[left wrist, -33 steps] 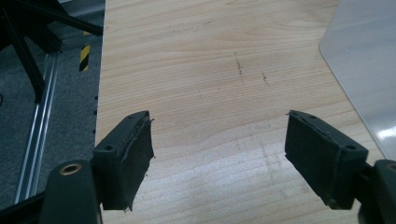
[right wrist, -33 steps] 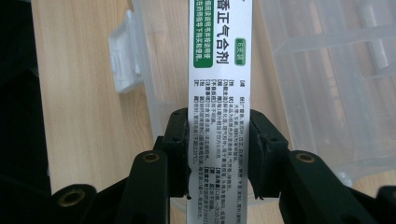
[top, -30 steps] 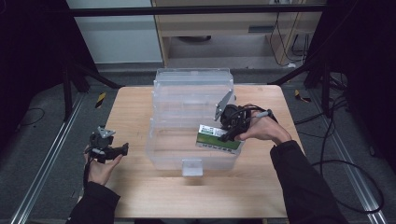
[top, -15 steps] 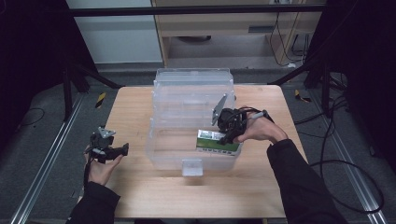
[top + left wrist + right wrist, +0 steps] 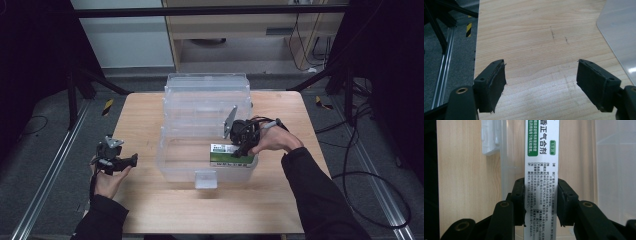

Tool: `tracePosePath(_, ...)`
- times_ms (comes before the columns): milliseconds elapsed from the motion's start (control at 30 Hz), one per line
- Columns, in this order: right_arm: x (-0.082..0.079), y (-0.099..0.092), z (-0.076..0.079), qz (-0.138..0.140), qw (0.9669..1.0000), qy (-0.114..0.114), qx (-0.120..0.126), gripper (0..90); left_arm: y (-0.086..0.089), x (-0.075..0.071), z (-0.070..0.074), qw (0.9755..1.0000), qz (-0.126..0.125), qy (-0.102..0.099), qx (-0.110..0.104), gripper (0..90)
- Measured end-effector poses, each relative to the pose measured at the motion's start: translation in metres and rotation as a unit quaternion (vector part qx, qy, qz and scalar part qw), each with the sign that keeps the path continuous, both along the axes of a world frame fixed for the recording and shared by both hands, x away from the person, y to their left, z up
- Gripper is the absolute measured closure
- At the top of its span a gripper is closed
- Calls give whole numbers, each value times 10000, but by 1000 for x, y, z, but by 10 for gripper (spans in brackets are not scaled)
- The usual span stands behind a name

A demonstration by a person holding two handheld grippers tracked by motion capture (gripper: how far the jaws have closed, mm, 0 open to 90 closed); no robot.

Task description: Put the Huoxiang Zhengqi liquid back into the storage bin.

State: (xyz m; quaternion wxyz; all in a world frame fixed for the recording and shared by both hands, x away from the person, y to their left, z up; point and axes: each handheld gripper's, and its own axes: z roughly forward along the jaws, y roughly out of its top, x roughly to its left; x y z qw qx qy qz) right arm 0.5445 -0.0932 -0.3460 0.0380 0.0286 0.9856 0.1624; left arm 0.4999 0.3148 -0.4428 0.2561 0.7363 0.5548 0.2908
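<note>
My right gripper (image 5: pixel 541 202) is clamped on a white and green box (image 5: pixel 541 165): in the right gripper view both black pads press the long narrow sides of it, and the printed face runs straight up the middle of the frame away from me. Gripping it across the narrow way leaves most of its length free ahead of the jaws, which I judge suits setting it down flat rather than dropping it. In the high view that box (image 5: pixel 231 153) sits low inside the clear plastic bin (image 5: pixel 172 150), at the bin's near right corner, right of centre in the frame. I cannot tell whether it touches the bin floor yet. My right hand (image 5: pixel 272 141) reaches over the bin's right wall, wrist bent so the right gripper (image 5: pixel 243 136) points leftward and down into the bin, with the sleeve running off to the lower right of the frame. The bin's latch tab (image 5: pixel 206 179) juts from the near wall, just below the box.

My left gripper (image 5: pixel 541 85) stands wide with nothing between its pads; its own view looks past them at bare wooden table (image 5: pixel 536 37), with a frosted corner of the bin in the upper right. In the high view it (image 5: pixel 131 161) rests in my upturned left hand (image 5: pixel 107 175) at the lower left of the frame, well apart from the bin, kept clear so the right side can work.
</note>
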Motion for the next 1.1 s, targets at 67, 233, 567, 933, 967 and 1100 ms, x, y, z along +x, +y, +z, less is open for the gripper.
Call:
tracePosePath(67, 0, 1, -2, 72, 10000, -22, -31, 641, 0, 0, 0, 10000, 0, 4, 5, 226)
tracePosePath(233, 0, 3, -6, 156, 9998, -43, -89, 640, 0, 0, 0, 10000, -2, 4, 5, 226)
tracePosePath(567, -1, 7, -16, 240, 9995, 8, -198, 637, 0, 0, 0, 10000, -4, 6, 10, 226)
tracePosePath(933, -3, 9, -27, 228, 9993, -5, -286, 633, -1, 0, -1, 10000, -6, 17, 19, 226)
tracePosePath(967, -3, 9, -28, 213, 9993, -16, -299, 633, -1, 0, -1, 10000, -8, 17, 21, 226)
tracePosePath(1100, -3, 11, -30, 202, 9991, -17, -376, 630, -1, 0, -1, 10000, -17, 20, 26, 226)
